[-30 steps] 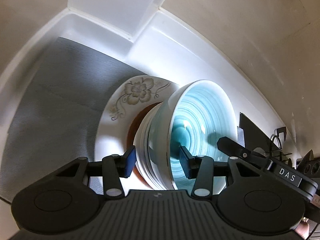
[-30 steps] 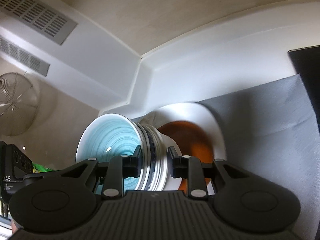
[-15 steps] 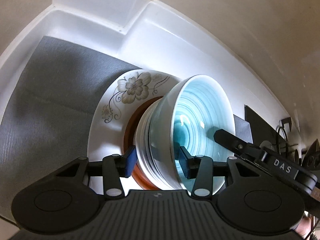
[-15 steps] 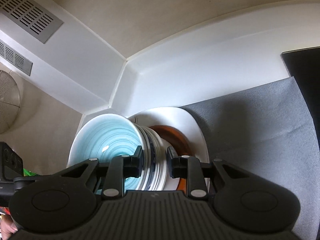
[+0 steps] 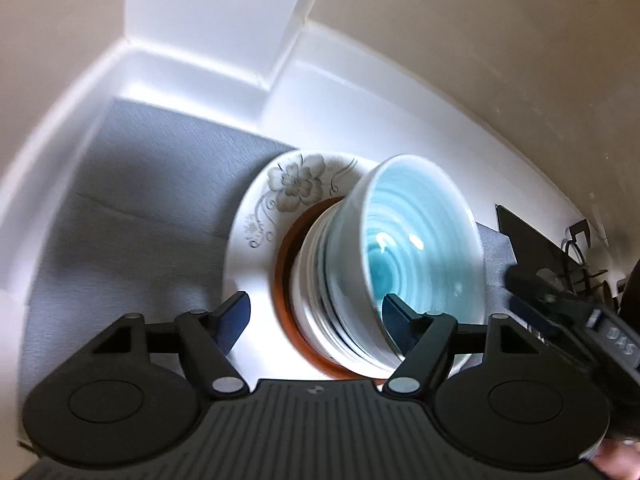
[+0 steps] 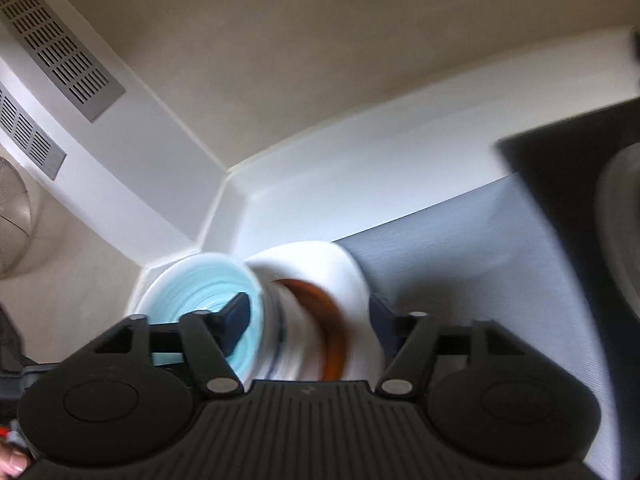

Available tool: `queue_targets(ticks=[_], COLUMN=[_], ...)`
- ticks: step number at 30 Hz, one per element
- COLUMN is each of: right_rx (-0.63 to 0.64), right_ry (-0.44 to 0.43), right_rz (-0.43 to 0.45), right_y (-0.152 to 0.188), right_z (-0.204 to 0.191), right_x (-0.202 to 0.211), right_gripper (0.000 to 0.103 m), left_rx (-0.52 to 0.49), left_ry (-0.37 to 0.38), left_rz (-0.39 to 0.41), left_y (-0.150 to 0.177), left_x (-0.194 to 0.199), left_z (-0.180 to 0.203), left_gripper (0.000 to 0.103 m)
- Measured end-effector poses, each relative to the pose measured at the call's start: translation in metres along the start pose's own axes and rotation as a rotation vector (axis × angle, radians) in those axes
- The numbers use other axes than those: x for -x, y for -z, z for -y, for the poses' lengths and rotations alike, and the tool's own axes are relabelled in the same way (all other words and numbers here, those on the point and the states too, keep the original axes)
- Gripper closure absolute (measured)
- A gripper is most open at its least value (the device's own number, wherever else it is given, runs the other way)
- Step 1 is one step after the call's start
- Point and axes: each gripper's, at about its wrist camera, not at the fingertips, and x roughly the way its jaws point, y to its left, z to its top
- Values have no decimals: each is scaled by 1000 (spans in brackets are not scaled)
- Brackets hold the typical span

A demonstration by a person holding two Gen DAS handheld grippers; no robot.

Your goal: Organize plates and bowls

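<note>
A stack of nested bowls, the top one with a turquoise inside (image 5: pixel 404 248), sits on a brown dish (image 5: pixel 286 280) on a white flowered plate (image 5: pixel 280 196). In the right wrist view the same turquoise bowl (image 6: pixel 200 284), brown dish (image 6: pixel 320 312) and white plate (image 6: pixel 336 264) are blurred. My left gripper (image 5: pixel 316 320) is open with its fingers spread on either side of the stack. My right gripper (image 6: pixel 308 320) is open too, one finger inside the turquoise bowl, the other beyond the plate's edge. The right gripper also shows in the left wrist view (image 5: pixel 560 308).
The plate stands on a grey mat (image 5: pixel 132 200) in the corner of a white counter with a raised back edge (image 5: pixel 224 64). A black stove top (image 6: pixel 560 184) with a pan lies to the right. A metal rack (image 5: pixel 580 248) stands behind.
Both grippers have opened wide and let go of the bowl stack. Both have drawn back a little, and the right wrist view is now blurred by motion.
</note>
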Motion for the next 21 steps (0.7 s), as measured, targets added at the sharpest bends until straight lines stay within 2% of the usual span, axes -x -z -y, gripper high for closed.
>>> queue_targets(ticks=[3, 7, 10, 13, 15, 18, 21], right_rx=[69, 157, 214, 286, 314, 332, 369], right_ry=[106, 231, 295, 361, 408, 381, 357], right_rz=[65, 125, 131, 113, 78, 1, 2], right_y=[10, 29, 40, 51, 56, 59, 62], right_z=[-14, -33, -48, -66, -76, -82, -85], right_x=[35, 76, 104, 133, 153, 181, 219], right_gripper=[12, 2, 1, 0, 0, 0, 0], left_rx=[-32, -57, -100, -139, -161, -202, -217], left_ry=[-44, -94, -146, -163, -182, -167, -170], left_rz=[95, 172, 200, 213, 233, 295, 326], left_y=[13, 32, 48, 70, 87, 115, 141], left_x=[25, 65, 101, 140, 163, 199, 221], left_z=[6, 19, 40, 78, 105, 144, 180], left_gripper=[25, 25, 24, 13, 11, 11, 8])
